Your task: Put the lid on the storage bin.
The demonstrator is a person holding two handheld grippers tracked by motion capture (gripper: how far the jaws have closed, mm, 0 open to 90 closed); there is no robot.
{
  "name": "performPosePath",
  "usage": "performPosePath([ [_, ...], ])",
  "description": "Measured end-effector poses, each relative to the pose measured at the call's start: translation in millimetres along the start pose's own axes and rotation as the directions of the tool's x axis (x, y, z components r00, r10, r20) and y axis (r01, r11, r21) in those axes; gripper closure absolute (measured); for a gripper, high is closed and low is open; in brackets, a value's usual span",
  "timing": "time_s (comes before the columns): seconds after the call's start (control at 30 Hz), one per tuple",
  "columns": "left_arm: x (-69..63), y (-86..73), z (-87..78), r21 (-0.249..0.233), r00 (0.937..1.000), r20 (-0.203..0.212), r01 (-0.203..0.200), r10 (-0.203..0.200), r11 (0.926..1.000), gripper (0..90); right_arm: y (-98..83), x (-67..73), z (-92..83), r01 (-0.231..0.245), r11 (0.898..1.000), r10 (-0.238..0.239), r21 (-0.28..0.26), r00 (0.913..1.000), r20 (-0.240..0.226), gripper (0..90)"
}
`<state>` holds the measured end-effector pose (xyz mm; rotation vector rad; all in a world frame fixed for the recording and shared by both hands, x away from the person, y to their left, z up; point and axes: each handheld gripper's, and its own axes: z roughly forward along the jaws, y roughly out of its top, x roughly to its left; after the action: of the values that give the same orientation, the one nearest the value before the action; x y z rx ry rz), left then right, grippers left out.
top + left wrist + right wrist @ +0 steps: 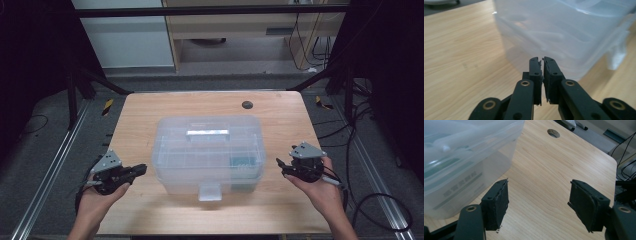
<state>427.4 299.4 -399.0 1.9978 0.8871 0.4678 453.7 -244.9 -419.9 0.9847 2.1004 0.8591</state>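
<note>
Translucent storage box (207,152) sits mid-table, lid on, front latch (210,191) facing the person; both grippers flank it, neither touching.

Left gripper (141,169) is clenched on nothing, tips near the box's left wall (529,37). Right gripper (280,164) is released, jaws spread wide, just off the right end (461,177). Likely step: get at the box, latch or lid. Suggest right closes in square to the wall to steady it, left goes for the latch tab from below. Thin plastic will flex, so grip lightly. Wooden table (150,115) is slick; expect the box to slide if pushed from one side.
</note>
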Motion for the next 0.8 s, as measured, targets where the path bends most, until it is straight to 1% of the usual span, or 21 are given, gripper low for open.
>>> performPosePath([
  [0.03, 4.2, -0.5, 0.1, 0.008, 0.9995, -0.030, -0.013, 0.013, 0.9999, 80.7, -0.9, -1.4, 2.2, -0.012, 1.000, 0.012, 0.004, 0.9999, 0.001, 31.6],
  [0.1, 12.5, -1.8, 2.6, 0.024, 0.9959, -0.083, -0.035, 0.036, 0.9991, 79.9, -2.8, -4.1, 8.5, -0.039, 0.999, 0.039, 0.007, 0.9992, 0.008, 32.0],
  [0.13, 19.0, -3.3, 7.0, 0.038, 0.9898, -0.130, -0.054, 0.059, 0.9978, 78.7, -3.7, -5.4, 11.7, -0.048, 0.999, 0.048, 0.011, 0.9988, 0.007, 33.4],
  [0.17, 24.6, -4.9, 11.8, 0.057, 0.9838, -0.163, -0.067, 0.075, 0.9961, 75.1, -5.3, -6.8, 17.4, -0.076, 0.997, 0.075, 0.018, 0.9971, 0.012, 35.6],
  [0.23, 33.3, -7.9, 20.8, 0.090, 0.9722, -0.206, -0.093, 0.110, 0.9916, 66.3, -7.9, -10.9, 27.8, -0.112, 0.993, 0.111, 0.027, 0.9935, 0.022, 36.7],
  [0.27, 40.8, -10.6, 29.0, 0.106, 0.9693, -0.221, -0.087, 0.109, 0.9905, 63.6, -9.0, -13.3, 32.5, -0.128, 0.991, 0.127, 0.027, 0.9916, 0.026, 36.7],
  [0.3, 45.2, -12.1, 33.9, 0.108, 0.9688, -0.225, -0.081, 0.104, 0.9908, 60.3, -10.9, -17.8, 40.4, -0.163, 0.986, 0.162, 0.027, 0.9861, 0.037, 36.7],
  [0.33, 51.9, -14.2, 42.5, 0.113, 0.9675, -0.233, -0.072, 0.097, 0.9910, 56.8, -11.8, -20.7, 45.4, -0.182, 0.983, 0.180, 0.029, 0.9827, 0.041, 36.3],
  [0.37, 55.3, -15.1, 47.9, 0.116, 0.9657, -0.244, -0.062, 0.089, 0.9913, 50.8, -13.4, -25.1, 53.9, -0.209, 0.977, 0.208, 0.030, 0.9772, 0.045, 35.1],
  [0.4, 60.4, -16.6, 56.7, 0.130, 0.9620, -0.257, -0.061, 0.094, 0.9895, 45.1, -14.3, -27.2, 58.9, -0.232, 0.972, 0.230, 0.035, 0.9721, 0.045, 34.7],
  [0.43, 63.2, -17.5, 61.7, 0.136, 0.9624, -0.257, -0.053, 0.087, 0.9893, 39.9, -16.4, -30.9, 67.7, -0.256, 0.966, 0.254, 0.043, 0.9661, 0.047, 34.0],
  [0.47, 67.5, -19.1, 68.9, 0.138, 0.9667, -0.249, -0.026, 0.060, 0.9900, 36.6, -17.5, -32.6, 72.7, -0.267, 0.963, 0.265, 0.045, 0.9633, 0.046, 32.8],
  [0.5, 70.3, -20.6, 74.7, 0.141, 0.9689, -0.244, -0.008, 0.043, 0.9900, 32.4, -19.3, -34.7, 79.5, -0.282, 0.958, 0.280, 0.047, 0.9585, 0.053, 32.2],
  [0.53, 73.0, -22.4, 80.7, 0.148, 0.9695, -0.244, 0.009, 0.028, 0.9890, 28.0, -20.8, -36.2, 84.3, -0.293, 0.955, 0.290, 0.047, 0.9553, 0.059, 30.8],
  [0.57, 75.8, -24.6, 87.0, 0.156, 0.9710, -0.239, 0.031, 0.007, 0.9873, 23.2, -22.2, -37.3, 88.9, -0.307, 0.951, 0.303, 0.049, 0.9508, 0.062, 28.5],
  [0.6, 78.9, -27.5, 94.3, 0.169, 0.9739, -0.226, 0.064, -0.025, 0.9836, 20.5, -23.6, -38.5, 93.2, -0.318, 0.947, 0.315, 0.049, 0.9470, 0.062, 27.2],
  [0.63, 80.6, -29.2, 98.1, 0.172, 0.9751, -0.217, 0.086, -0.048, 0.9813, 18.0, -25.0, -39.0, 97.6, -0.335, 0.941, 0.331, 0.046, 0.9414, 0.063, 25.9],
  [0.67, 82.6, -31.4, 103.0, 0.176, 0.9760, -0.205, 0.110, -0.073, 0.9781, 15.7, -25.7, -38.9, 100.2, -0.342, 0.938, 0.339, 0.047, 0.9386, 0.065, 24.3],
  [0.73, 85.3, -34.9, 110.3, 0.203, 0.9755, -0.208, 0.116, -0.074, 0.9723, 12.9, -27.3, -38.4, 105.5, -0.349, 0.935, 0.344, 0.058, 0.9356, 0.077, 21.2],
  [0.77, 85.7, -36.2, 112.5, 0.203, 0.9741, -0.212, 0.121, -0.077, 0.9717, 12.0, -28.3, -37.3, 108.9, -0.362, 0.930, 0.356, 0.065, 0.9310, 0.080, 20.4],
  [0.8, 87.0, -38.4, 115.1, 0.203, 0.9739, -0.208, 0.133, -0.090, 0.9701, 11.7, -29.2, -36.9, 110.6, -0.364, 0.929, 0.358, 0.068, 0.9298, 0.086, 20.0],
])
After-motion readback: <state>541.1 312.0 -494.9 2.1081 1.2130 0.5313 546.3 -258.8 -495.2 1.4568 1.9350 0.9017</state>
